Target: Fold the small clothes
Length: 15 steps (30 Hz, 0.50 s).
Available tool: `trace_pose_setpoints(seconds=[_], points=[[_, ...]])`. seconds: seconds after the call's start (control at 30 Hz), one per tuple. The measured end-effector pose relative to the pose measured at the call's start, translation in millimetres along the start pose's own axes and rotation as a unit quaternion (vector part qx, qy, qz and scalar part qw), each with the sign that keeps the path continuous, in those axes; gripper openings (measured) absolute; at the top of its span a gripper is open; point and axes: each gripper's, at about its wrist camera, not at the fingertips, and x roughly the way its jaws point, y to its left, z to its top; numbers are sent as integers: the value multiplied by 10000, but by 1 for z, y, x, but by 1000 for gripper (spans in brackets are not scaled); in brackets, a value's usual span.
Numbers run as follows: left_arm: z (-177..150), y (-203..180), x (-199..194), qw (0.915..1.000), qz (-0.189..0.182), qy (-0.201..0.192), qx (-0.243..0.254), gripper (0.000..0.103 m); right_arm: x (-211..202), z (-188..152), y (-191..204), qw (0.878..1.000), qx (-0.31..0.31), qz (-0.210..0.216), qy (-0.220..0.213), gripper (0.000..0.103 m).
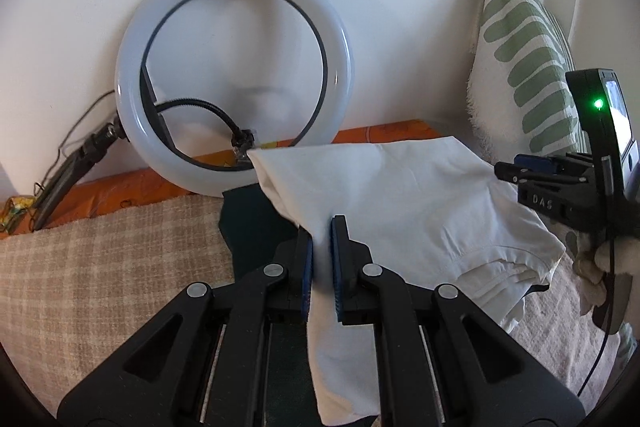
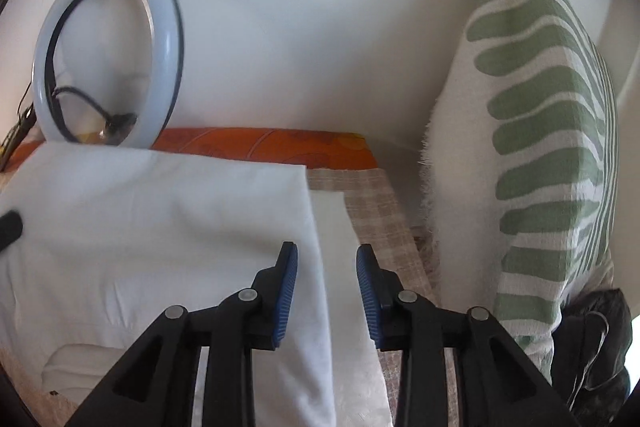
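Left gripper (image 1: 321, 243): blue pads pinched tight on a gathered fold of the white garment (image 1: 400, 195), cloth running down between the fingers and out of the bottom of the left view. The garment is lifted at that pinch and drapes right, its hemmed edge bunched in layers on the checked blanket (image 1: 100, 255).

Right gripper (image 2: 327, 287): fingers spread, nothing clamped. The garment's right edge (image 2: 160, 211) runs between the open pads, and I cannot tell whether either pad touches it. In the left view this gripper (image 1: 508, 173) shows side-on at the cloth's far right edge.

Step, as I judge it: mid-fold, one side gripped and raised, the other side not yet taken. Next move likely calls for the right fingers to close on that edge, then both to carry the cloth over in line (uneven pull would skew the fold).

Hard to make out:
- Kind of garment; no neck or sleeve clearly shown.
- How many layers lie under the top sheet; a paler strip (image 2: 332, 223) beside the edge may be a lower layer or another item.
- Dark patch (image 1: 256, 227) under the cloth, mostly covered.
- Dark bundle (image 2: 596, 347) behind the green-striped cushion (image 2: 540, 107), cut off.
- Ring light (image 1: 236, 75) leans on the wall, clear of the work.
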Motion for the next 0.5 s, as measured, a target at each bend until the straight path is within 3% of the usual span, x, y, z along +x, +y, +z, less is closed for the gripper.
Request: trace_pose_setpoints(seconds=[0.23,0.5], points=[[4,3,-20,9999,48,-102,-15,6,-20,2,0,9999,11,29,-127,31],[7,3,-70,9994,14,-333,62,6,-71,5,9,9992,110,113,-379,31]])
